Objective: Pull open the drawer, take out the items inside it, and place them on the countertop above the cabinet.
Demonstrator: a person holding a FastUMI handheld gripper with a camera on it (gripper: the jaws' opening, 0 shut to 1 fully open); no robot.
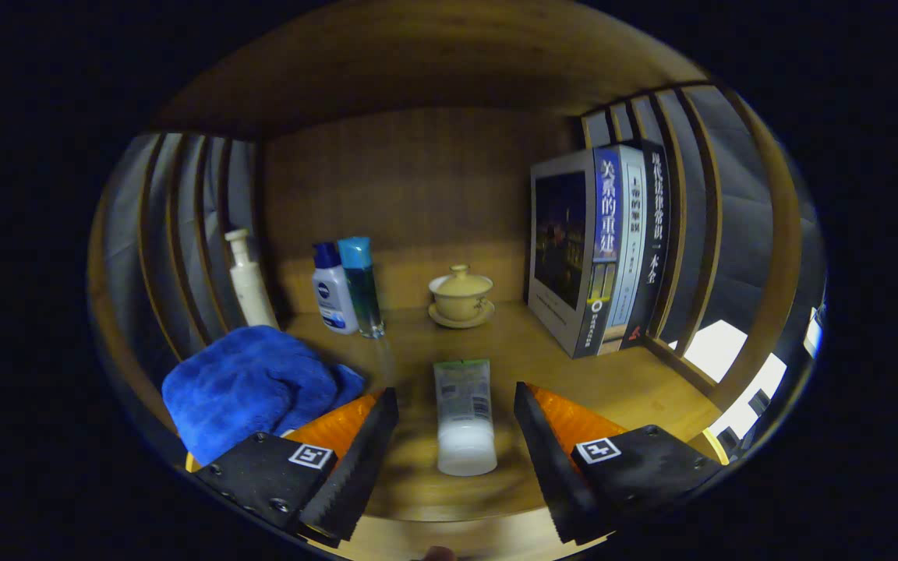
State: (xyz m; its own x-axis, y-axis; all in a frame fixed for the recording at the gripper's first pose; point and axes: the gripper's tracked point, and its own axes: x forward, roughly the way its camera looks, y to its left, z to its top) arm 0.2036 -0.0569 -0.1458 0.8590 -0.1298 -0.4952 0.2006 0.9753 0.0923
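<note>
The jaws (pixel 455 444) stand open around the tube (pixel 464 425), lower centre of the frame, lying on the worktop (pixel 574 366). Pulling back carelessly could knock it rolling toward the towel (pixel 250 382).

The gripper (pixel 455 421) hangs with its fingers spread wide, touching nothing. A white tube (pixel 464 417) lies between them on the wooden countertop (pixel 620 382), cap end toward the camera, clear of both fingers. At ten o'clock from the tube, a crumpled blue cloth (pixel 250 386) sits just beside the left finger. Beyond it, near the back panel, stand a pump bottle (pixel 250 284), a white bottle (pixel 334 292) and a teal bottle (pixel 362 284). At twelve o'clock rests a lidded cup (pixel 461 296) on its saucer. At two o'clock, upright books (pixel 601 249) lean by the slatted side.
</note>
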